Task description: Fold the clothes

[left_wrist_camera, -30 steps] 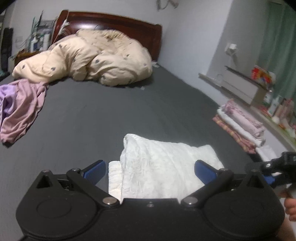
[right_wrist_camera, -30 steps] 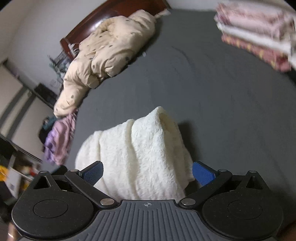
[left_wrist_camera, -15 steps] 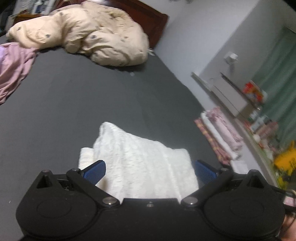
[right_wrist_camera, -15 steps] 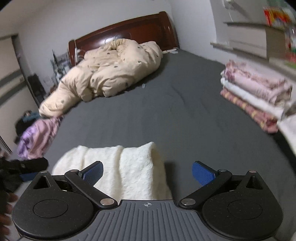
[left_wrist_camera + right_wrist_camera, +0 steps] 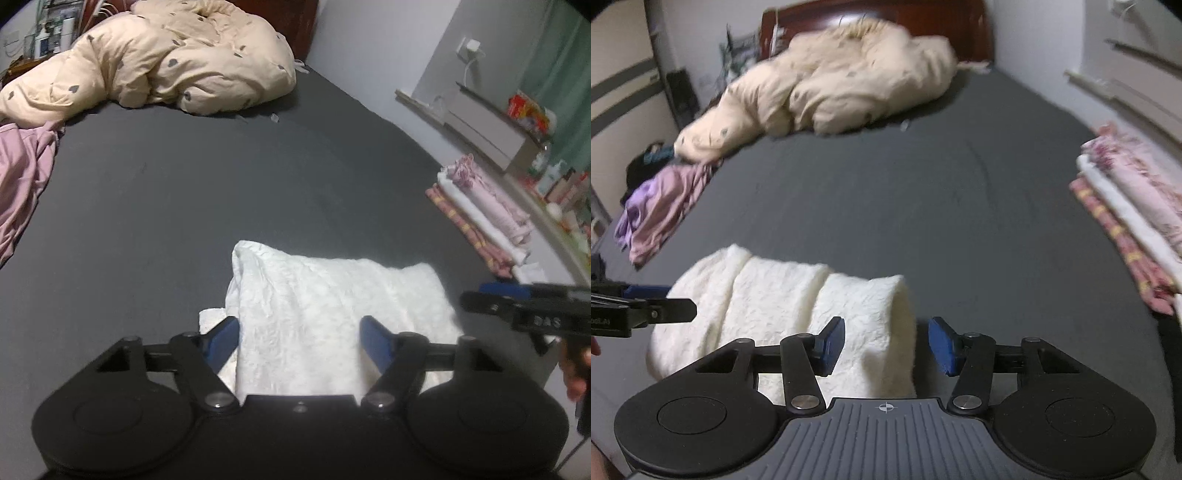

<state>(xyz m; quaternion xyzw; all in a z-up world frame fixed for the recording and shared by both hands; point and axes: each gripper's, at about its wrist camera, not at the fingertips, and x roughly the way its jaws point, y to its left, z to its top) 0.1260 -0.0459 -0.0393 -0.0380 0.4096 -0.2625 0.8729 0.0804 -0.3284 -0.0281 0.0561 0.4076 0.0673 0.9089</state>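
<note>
A folded cream fleece garment (image 5: 332,295) lies on the dark grey bed sheet (image 5: 184,192) close in front of me. My left gripper (image 5: 298,341) is open, and its blue pads (image 5: 221,338) straddle the garment's near left part. At the bundle's rolled right end (image 5: 871,314), my right gripper (image 5: 886,343) is open too. A strip of grey sheet shows between the fabric and its right pad (image 5: 942,345). Each tool shows in the other's view: the right one (image 5: 517,306) beside the garment, the left one (image 5: 646,306) at its far-left side.
A beige duvet (image 5: 177,59) is heaped at the wooden headboard (image 5: 886,22). A crumpled pink-purple garment (image 5: 661,206) lies at the bed's left side. A stack of folded clothes (image 5: 1130,206) sits on the right edge, below a cluttered sill (image 5: 535,122).
Both grippers' jaws have narrowed around the cream garment. The right gripper swung from above the bundle to its right end and levelled out; the left view shifted slightly.
</note>
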